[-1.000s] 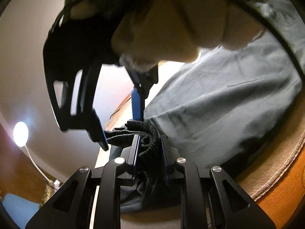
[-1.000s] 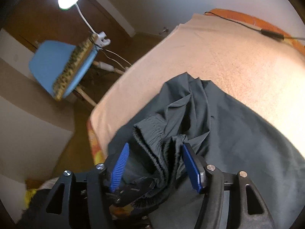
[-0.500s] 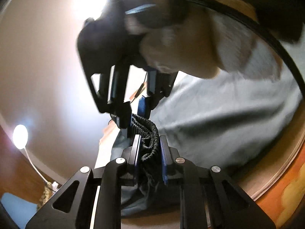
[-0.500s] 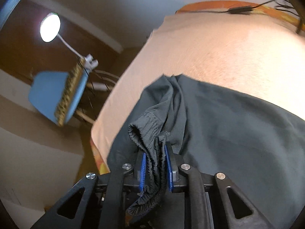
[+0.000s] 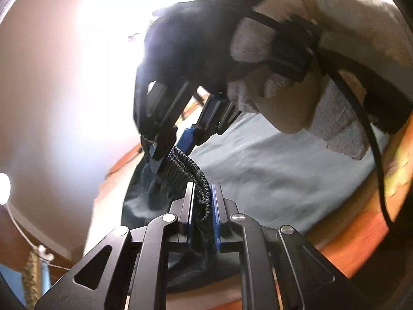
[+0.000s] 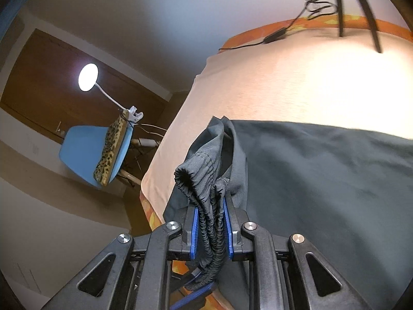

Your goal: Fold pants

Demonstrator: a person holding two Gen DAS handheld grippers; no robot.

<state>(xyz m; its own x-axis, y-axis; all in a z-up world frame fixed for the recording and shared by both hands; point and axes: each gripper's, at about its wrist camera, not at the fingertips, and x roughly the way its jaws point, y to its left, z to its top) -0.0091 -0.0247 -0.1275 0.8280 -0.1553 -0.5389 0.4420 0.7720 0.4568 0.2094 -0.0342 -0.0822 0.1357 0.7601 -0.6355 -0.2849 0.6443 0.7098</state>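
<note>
Dark grey pants (image 6: 322, 180) lie spread over a beige blanket (image 6: 284, 90) on a bed. Their black gathered elastic waistband (image 6: 204, 180) is lifted off the blanket at one end. My right gripper (image 6: 211, 206) is shut on a bunched stretch of that waistband. In the left wrist view my left gripper (image 5: 203, 188) has the waistband (image 5: 200, 178) between its blue pads, and its jaws are closing on it. The right gripper (image 5: 171, 149) shows just beyond, pinching the same band a short way along. A hand in a white glove (image 5: 258, 59) holds it.
Past the bed's left edge stand a blue chair (image 6: 90, 149) with a spotted cushion and a lit desk lamp (image 6: 88, 77). Black cables (image 6: 271, 36) lie along the bed's far orange border (image 6: 387, 24). A black cable (image 5: 361, 108) hangs from the gloved hand.
The right gripper's wide jaws closed on the waistband. Both grippers then rose with it, and the band now stretches between them off the blanket.
</note>
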